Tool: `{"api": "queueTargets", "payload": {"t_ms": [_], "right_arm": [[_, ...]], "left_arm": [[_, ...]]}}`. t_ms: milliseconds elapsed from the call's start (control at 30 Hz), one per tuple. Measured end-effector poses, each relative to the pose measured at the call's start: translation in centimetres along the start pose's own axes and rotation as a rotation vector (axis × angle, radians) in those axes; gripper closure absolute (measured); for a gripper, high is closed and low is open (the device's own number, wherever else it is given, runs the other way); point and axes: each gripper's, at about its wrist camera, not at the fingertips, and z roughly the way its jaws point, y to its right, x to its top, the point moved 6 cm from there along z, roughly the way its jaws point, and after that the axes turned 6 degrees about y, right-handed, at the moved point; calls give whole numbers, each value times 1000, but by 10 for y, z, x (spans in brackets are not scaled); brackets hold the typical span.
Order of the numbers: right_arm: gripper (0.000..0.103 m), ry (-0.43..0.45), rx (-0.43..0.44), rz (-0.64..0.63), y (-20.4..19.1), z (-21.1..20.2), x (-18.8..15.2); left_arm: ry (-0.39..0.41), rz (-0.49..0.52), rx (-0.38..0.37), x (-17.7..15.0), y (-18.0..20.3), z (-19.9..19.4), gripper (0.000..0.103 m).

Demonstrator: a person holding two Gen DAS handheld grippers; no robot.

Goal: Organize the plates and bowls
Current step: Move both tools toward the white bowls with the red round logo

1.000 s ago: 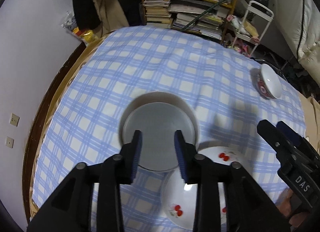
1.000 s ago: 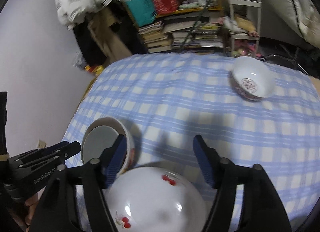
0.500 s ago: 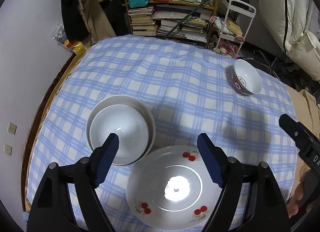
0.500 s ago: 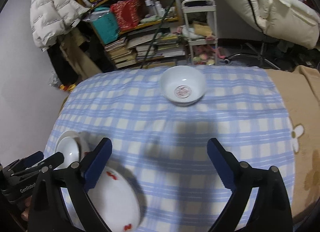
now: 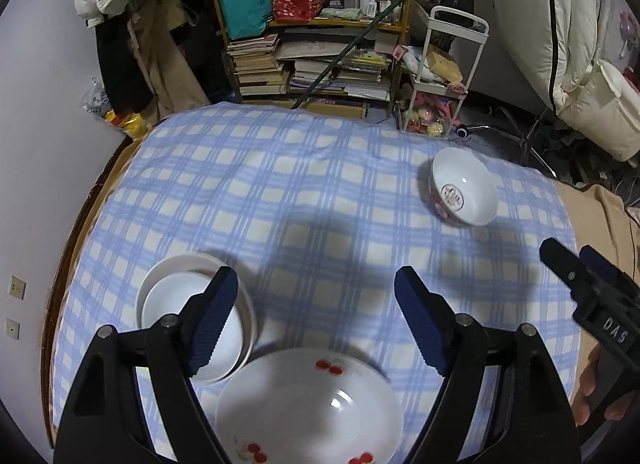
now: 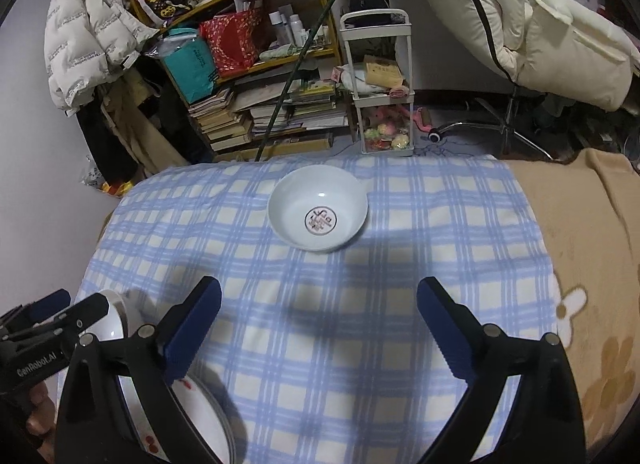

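Two white bowls [image 5: 188, 316] sit nested at the near left of the blue-checked tablecloth [image 5: 304, 184]. A white plate with red cherries [image 5: 308, 404] lies beside them at the near edge. A white bowl with a red pattern [image 5: 464, 192] stands alone at the far right. My left gripper [image 5: 314, 292] hangs open above the plate and nested bowls with nothing between its fingers. My right gripper [image 6: 319, 296] is wide open over bare cloth, and the patterned bowl [image 6: 318, 220] lies ahead of it. The cherry plate [image 6: 200, 424] and nested bowls [image 6: 116, 316] show partly at its lower left.
A cluttered bookshelf [image 5: 316, 48] and a white trolley [image 6: 380, 104] stand beyond the table's far edge. A tan blanket with flowers [image 6: 592, 264] covers the right side. A wall runs along the left. A hand [image 5: 592, 392] holds the right gripper's handle.
Both grippers' jaws have spread wide. The left one has drawn back from the nested bowls. The right one has swung right, away from the cherry plate, and now faces the patterned bowl.
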Motion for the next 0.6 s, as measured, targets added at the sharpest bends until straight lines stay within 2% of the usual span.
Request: {"api": "queueTargets", "payload": {"t_ms": [233,600], "right_arm": [[0,-24,11,-9,11,31,13],[1,-69,-7,-11,34,89,31]], "left_arm": [[-13,17,-5,22,20,34,23],[-62,5,-73,52,61,100,23]]}}
